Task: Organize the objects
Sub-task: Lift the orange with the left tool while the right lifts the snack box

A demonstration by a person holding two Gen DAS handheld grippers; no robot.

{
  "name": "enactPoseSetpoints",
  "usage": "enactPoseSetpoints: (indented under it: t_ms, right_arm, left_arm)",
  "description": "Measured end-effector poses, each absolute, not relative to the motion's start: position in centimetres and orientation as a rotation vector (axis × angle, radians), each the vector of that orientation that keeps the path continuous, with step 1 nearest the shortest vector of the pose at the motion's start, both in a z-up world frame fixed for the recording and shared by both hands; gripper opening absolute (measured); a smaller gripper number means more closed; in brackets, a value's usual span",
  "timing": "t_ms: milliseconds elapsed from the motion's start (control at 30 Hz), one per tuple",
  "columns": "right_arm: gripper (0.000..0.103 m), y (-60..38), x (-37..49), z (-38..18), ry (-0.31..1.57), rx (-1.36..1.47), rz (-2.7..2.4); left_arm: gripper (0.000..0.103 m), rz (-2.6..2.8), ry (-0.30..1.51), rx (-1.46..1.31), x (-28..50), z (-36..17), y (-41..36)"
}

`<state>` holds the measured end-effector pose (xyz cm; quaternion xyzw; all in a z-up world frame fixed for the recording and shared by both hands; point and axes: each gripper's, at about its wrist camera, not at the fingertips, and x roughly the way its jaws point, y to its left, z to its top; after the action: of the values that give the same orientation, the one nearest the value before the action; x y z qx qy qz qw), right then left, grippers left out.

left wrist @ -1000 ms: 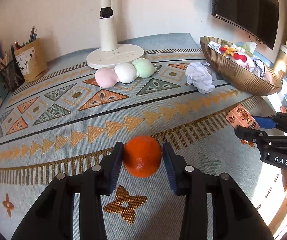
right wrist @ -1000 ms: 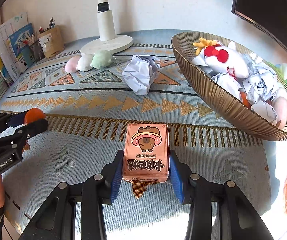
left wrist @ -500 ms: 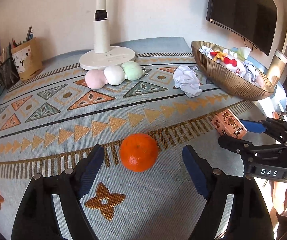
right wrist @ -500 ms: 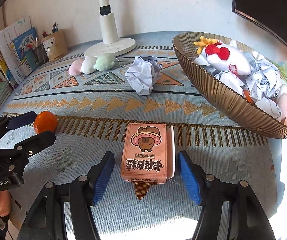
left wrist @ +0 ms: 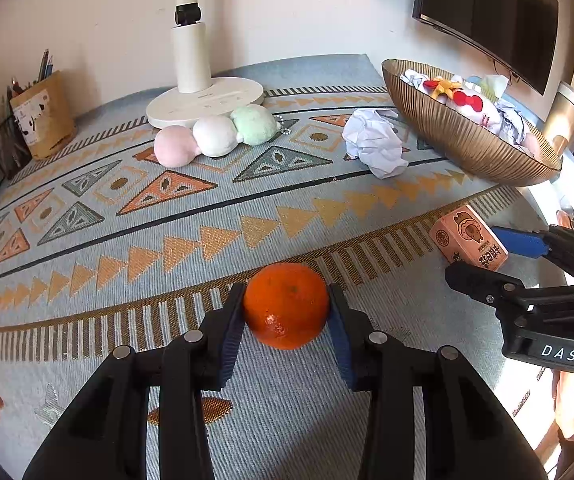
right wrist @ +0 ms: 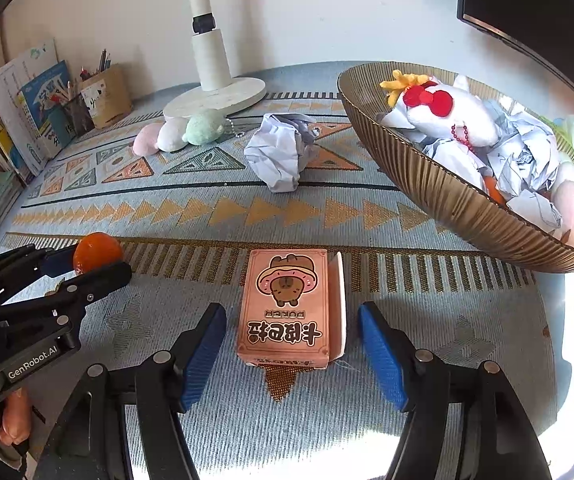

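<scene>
An orange rests on the patterned cloth, and my left gripper is shut on it, both pads touching its sides. It also shows in the right wrist view. A pink card box lies flat on the cloth between the open jaws of my right gripper, with gaps on both sides. The box also shows in the left wrist view. A gold ribbed bowl holds a white plush toy and crumpled papers.
A crumpled paper ball lies left of the bowl. A three-ball plush lies by the white lamp base. A pen holder and books stand at the far left. A monitor hangs behind the bowl.
My left gripper opened wide, then closed again on the orange. My right gripper let go of the card box and opened, and the box stays on the cloth.
</scene>
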<state>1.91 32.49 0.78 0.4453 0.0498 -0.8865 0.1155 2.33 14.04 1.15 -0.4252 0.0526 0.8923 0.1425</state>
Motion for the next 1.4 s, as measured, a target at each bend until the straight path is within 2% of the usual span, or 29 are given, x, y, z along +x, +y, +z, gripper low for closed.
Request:
enactPoseSetpoints:
  t_ms: [100, 167, 233, 1400]
  right_arm:
    - [0.057, 32.37, 2.00, 0.82, 0.165, 1.289, -2.610]
    - [0.045, 32.45, 2.08, 0.91, 0.160, 1.276, -2.611]
    - [0.042, 32.24, 2.18, 0.91, 0.171, 1.269, -2.606]
    - [0.041, 31.91, 2.16, 0.90, 0.194, 1.263, -2.610]
  left_arm:
    - [0.037, 2.575, 0.160, -1.227, 2.30, 1.15, 14.08]
    - [0.037, 2.575, 0.165, -1.227, 2.27, 1.13, 14.12]
    - [0.037, 2.575, 0.163, -1.227, 2.27, 1.14, 14.15]
    - [0.037, 2.577, 0.171, -1.228, 2.24, 1.14, 14.23]
